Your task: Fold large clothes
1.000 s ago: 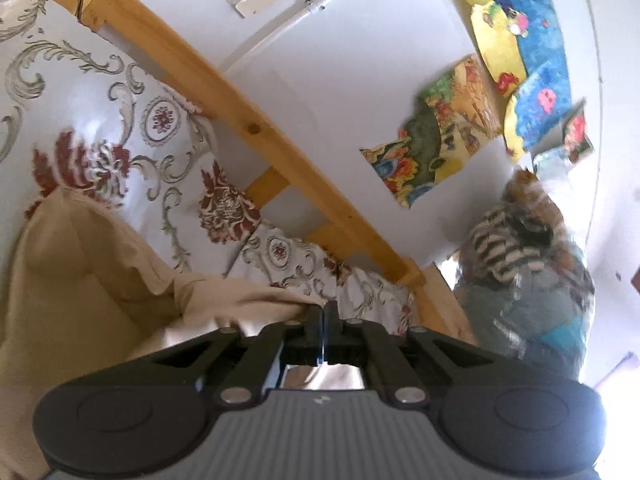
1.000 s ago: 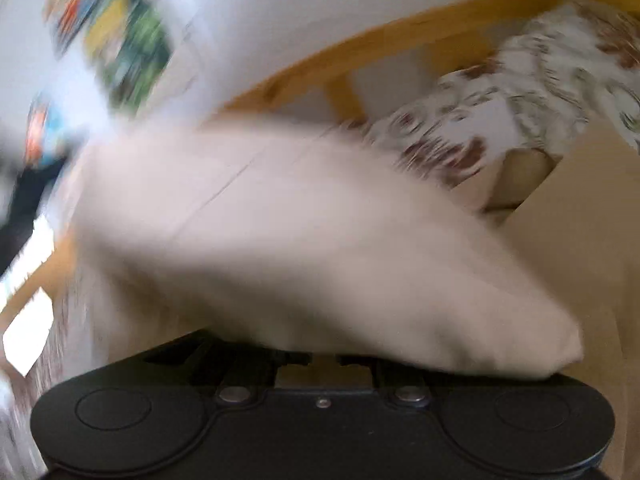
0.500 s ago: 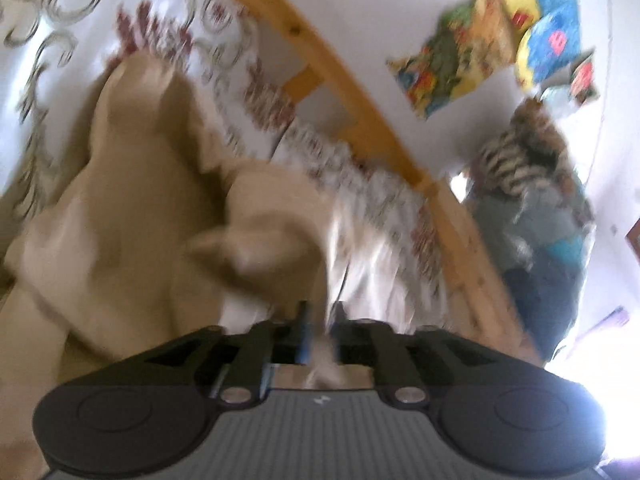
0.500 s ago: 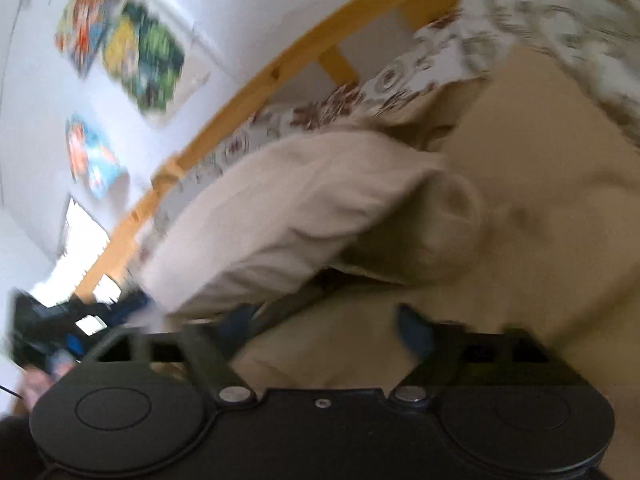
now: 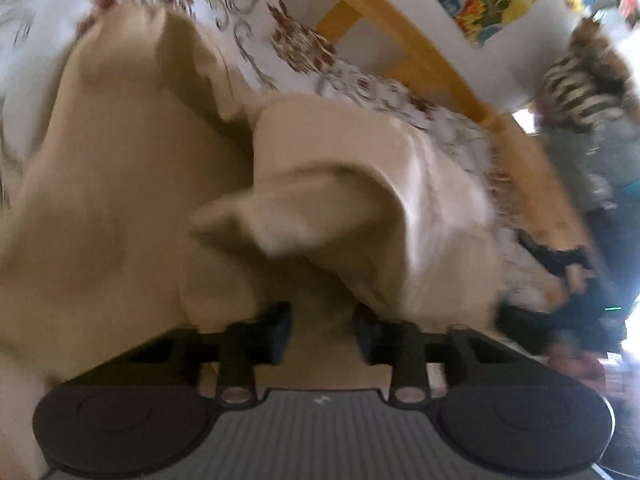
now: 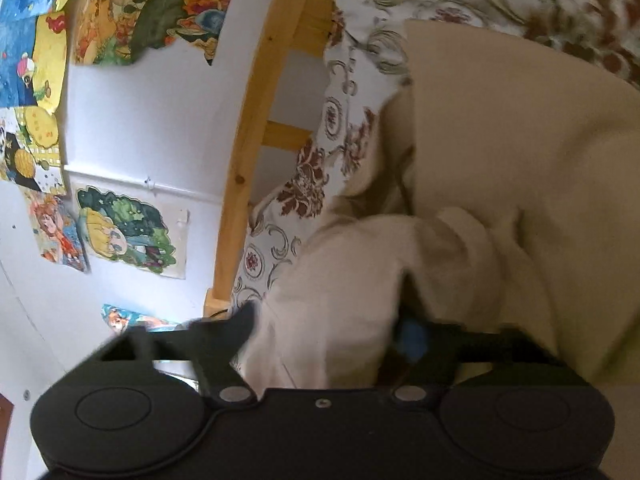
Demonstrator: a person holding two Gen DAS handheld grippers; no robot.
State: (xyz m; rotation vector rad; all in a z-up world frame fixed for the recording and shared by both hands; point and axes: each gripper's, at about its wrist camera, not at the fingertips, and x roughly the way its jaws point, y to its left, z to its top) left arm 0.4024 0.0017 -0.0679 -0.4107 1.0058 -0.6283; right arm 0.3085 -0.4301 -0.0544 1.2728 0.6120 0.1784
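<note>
A large beige garment [image 5: 120, 184] lies bunched on a bed with a floral sheet [image 5: 248, 32]. In the left wrist view a folded flap of it [image 5: 360, 184] hangs just over my left gripper [image 5: 322, 332], whose jaws stand apart with nothing clamped between them. In the right wrist view the same garment [image 6: 520, 160] fills the right side. My right gripper [image 6: 328, 336] is wide open, and a pale fold of the cloth [image 6: 340, 292] lies loose between its fingers.
A wooden bed rail [image 5: 432, 52] runs along the far side of the bed; it also shows in the right wrist view [image 6: 256, 128]. Colourful posters [image 6: 124, 12] hang on the white wall. A pile of clothes [image 5: 588, 92] stands past the bed's end.
Both grippers have opened and let go of the garment. The cloth has dropped onto the bed, and both cameras have tilted down toward it.
</note>
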